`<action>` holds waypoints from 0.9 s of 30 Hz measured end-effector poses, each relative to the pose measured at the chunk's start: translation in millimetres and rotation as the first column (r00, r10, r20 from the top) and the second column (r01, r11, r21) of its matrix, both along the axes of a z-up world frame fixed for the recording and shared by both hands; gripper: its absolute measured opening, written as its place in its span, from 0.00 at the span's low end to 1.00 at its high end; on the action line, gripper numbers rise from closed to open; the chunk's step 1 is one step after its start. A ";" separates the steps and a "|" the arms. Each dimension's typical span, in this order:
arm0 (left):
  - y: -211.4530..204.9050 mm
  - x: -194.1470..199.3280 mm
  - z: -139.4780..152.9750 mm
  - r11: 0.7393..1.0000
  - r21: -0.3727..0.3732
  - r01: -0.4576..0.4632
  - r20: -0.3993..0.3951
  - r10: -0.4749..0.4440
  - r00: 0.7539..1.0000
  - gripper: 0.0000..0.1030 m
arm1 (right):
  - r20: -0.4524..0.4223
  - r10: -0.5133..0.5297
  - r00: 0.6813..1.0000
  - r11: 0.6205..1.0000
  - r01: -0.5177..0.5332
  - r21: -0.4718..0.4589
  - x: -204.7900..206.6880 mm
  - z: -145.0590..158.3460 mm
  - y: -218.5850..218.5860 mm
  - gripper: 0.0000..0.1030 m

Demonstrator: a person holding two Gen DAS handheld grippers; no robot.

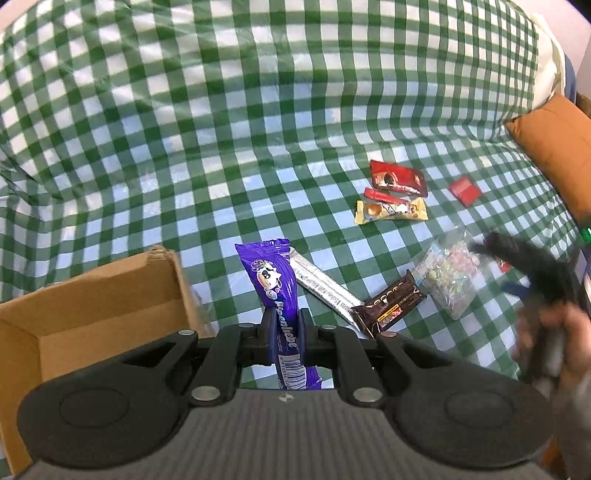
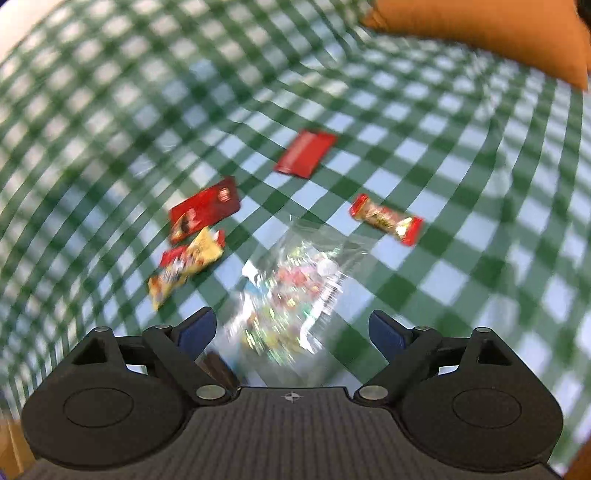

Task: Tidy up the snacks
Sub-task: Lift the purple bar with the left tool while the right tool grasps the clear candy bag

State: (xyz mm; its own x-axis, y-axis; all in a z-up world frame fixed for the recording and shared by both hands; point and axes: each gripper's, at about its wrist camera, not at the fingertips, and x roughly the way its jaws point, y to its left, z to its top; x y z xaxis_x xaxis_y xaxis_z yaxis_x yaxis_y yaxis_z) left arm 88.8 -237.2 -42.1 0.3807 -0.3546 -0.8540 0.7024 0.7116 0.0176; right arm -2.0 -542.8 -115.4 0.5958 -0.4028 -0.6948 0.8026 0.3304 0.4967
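My left gripper (image 1: pixel 284 325) is shut on a purple candy stick pack (image 1: pixel 275 291) and holds it upright above the cloth, just right of an open cardboard box (image 1: pixel 92 299). My right gripper (image 2: pixel 291 328) is open and hovers over a clear bag of coloured sweets (image 2: pixel 291 291); it also shows blurred in the left wrist view (image 1: pixel 517 269), by the same bag (image 1: pixel 450 277). A silver stick pack (image 1: pixel 325 288) and a dark brown bar (image 1: pixel 391 306) lie right of the purple pack.
On the green checked cloth (image 1: pixel 221 147) lie a red packet (image 2: pixel 203 208), a yellow packet (image 2: pixel 188 266), a flat red packet (image 2: pixel 306 153) and a red-gold bar (image 2: pixel 386 218). An orange cushion (image 2: pixel 480 33) sits at the far right edge.
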 end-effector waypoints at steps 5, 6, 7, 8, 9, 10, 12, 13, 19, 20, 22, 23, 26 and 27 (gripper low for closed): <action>-9.9 10.3 -18.1 1.000 0.011 0.011 -0.031 -0.011 0.999 0.12 | -0.091 -0.178 0.980 0.974 0.189 0.127 52.9 -24.3 -35.9 0.99; -10.8 11.4 -21.1 1.000 0.014 0.016 -0.034 -0.016 0.999 0.12 | -0.115 -0.178 0.977 0.968 0.195 0.158 62.9 -31.8 -41.1 1.00; -10.9 12.0 -23.2 1.000 0.016 0.021 -0.035 -0.021 0.999 0.12 | -0.137 -0.164 0.977 0.961 0.190 0.200 71.3 -40.6 -45.4 1.00; -10.8 12.6 -25.1 1.000 0.017 0.025 -0.035 -0.024 0.999 0.12 | -0.178 -0.148 0.973 0.961 0.185 0.208 77.1 -47.9 -45.9 1.00; -10.6 13.3 -27.1 0.999 0.017 0.028 -0.037 -0.027 0.999 0.12 | -0.222 -0.133 0.966 0.971 0.172 0.164 84.6 -49.1 -43.7 1.00; -10.9 14.2 -29.0 0.999 0.018 0.029 -0.039 -0.028 0.999 0.12 | -0.268 -0.107 0.957 0.984 0.140 0.107 92.4 -47.4 -38.6 1.00; -9.6 16.1 -31.5 0.999 0.020 0.025 -0.046 -0.024 0.999 0.12 | -0.310 -0.049 0.949 0.995 0.072 0.065 98.5 -49.4 -33.3 1.00; -9.6 17.0 -32.5 1.000 0.019 0.023 -0.050 -0.022 0.999 0.12 | -0.303 -0.040 0.952 0.997 0.059 0.053 95.9 -49.8 -30.5 1.00; -4.5 14.5 -25.8 1.000 0.011 0.018 -0.037 -0.018 0.999 0.12 | -0.136 -0.037 0.990 0.999 0.041 0.027 48.7 -42.0 -11.5 0.30; -3.5 13.4 -23.5 1.000 0.009 0.015 -0.036 -0.014 0.999 0.12 | -0.127 -0.017 0.992 1.000 0.019 0.016 42.9 -41.6 -9.0 0.21; 0.3 10.6 -17.8 1.000 0.002 0.010 -0.032 -0.010 0.999 0.12 | -0.121 0.010 0.993 1.000 -0.012 -0.014 34.8 -42.4 -6.1 0.14; 3.1 8.9 -14.6 1.000 -0.002 0.009 -0.028 -0.009 1.000 0.12 | -0.122 0.008 0.993 1.000 -0.010 -0.020 30.4 -40.7 -4.9 0.12; 13.2 3.7 -2.6 1.000 -0.015 0.002 -0.017 -0.002 1.000 0.12 | -0.088 0.015 0.996 0.999 -0.017 -0.029 14.2 -26.0 0.6 0.09; 17.2 1.8 2.6 1.000 -0.022 -0.003 -0.015 0.003 1.000 0.12 | -0.079 0.023 0.997 0.999 -0.027 -0.047 10.4 -20.9 2.5 0.09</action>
